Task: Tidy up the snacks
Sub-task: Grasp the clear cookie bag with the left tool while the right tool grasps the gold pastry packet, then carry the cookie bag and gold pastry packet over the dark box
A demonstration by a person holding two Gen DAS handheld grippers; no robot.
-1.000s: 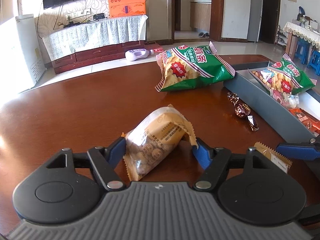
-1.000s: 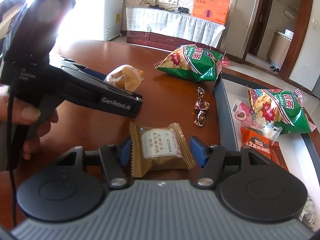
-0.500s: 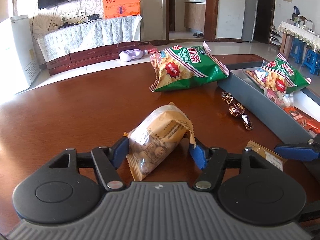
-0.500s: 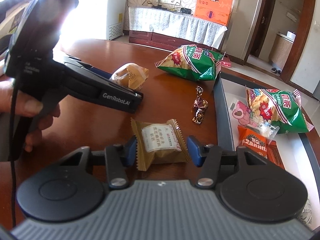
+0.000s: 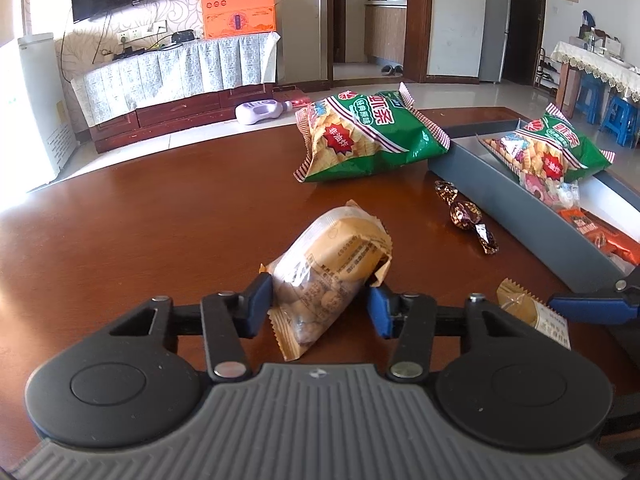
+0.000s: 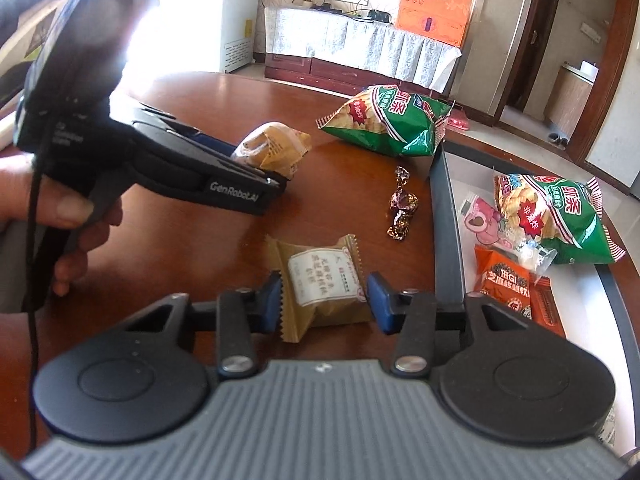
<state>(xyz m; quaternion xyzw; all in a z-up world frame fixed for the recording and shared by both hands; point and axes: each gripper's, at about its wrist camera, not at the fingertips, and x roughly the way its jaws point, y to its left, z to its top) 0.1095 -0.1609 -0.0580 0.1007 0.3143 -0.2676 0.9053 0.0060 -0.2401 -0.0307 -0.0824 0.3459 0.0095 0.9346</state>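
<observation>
Spanning both views, the brown desk carries a grey tray at 3 o'clock, holding a green chip bag. A second chip bag lies at 12 o'clock. The left gripper has its fingers closing on a tan peanut packet, its long axis running from 7 toward 1 o'clock. It looks light, crinkly and slippery, so mid-body is probably the best hold. The right gripper has its fingers closing on a flat, square, soft-looking pastry packet.
</observation>
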